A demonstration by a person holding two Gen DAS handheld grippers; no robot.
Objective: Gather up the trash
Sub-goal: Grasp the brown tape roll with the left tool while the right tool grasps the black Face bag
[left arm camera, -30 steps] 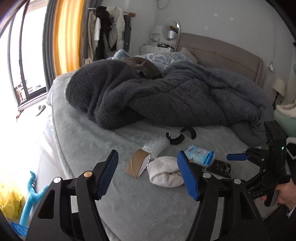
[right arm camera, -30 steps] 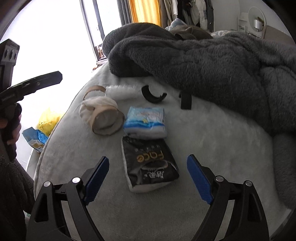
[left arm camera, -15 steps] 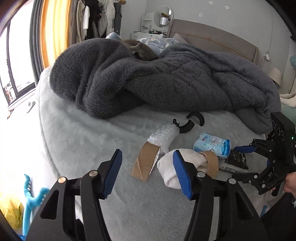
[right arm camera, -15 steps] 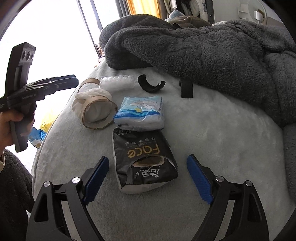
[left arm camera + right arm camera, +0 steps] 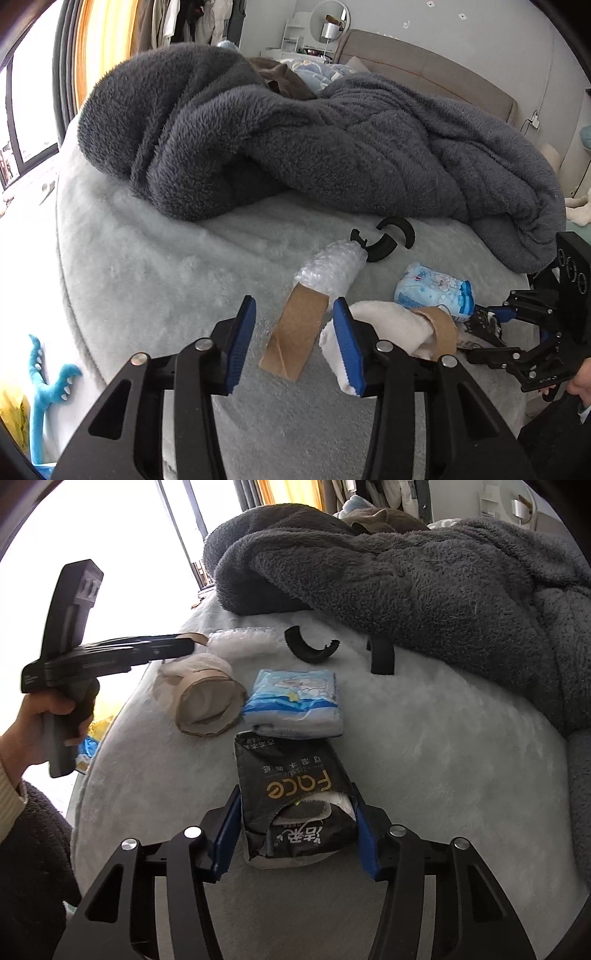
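Grey blanket (image 5: 332,147) heaped on bed (image 5: 147,266) — headboard (image 5: 424,77) behind.

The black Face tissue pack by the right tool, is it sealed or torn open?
Torn open: the black tissue pack has a ragged hole in its front, with white tissue showing through. It lies flat on the bed.

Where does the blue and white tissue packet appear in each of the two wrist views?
Left wrist view: the blue and white tissue packet lies at the right of centre, behind the cardboard ring stuffed with white cloth.
Right wrist view: it lies at the centre, just beyond the black FACE pack.
Shared landmark: the black C-shaped plastic piece, farther back on the bed.
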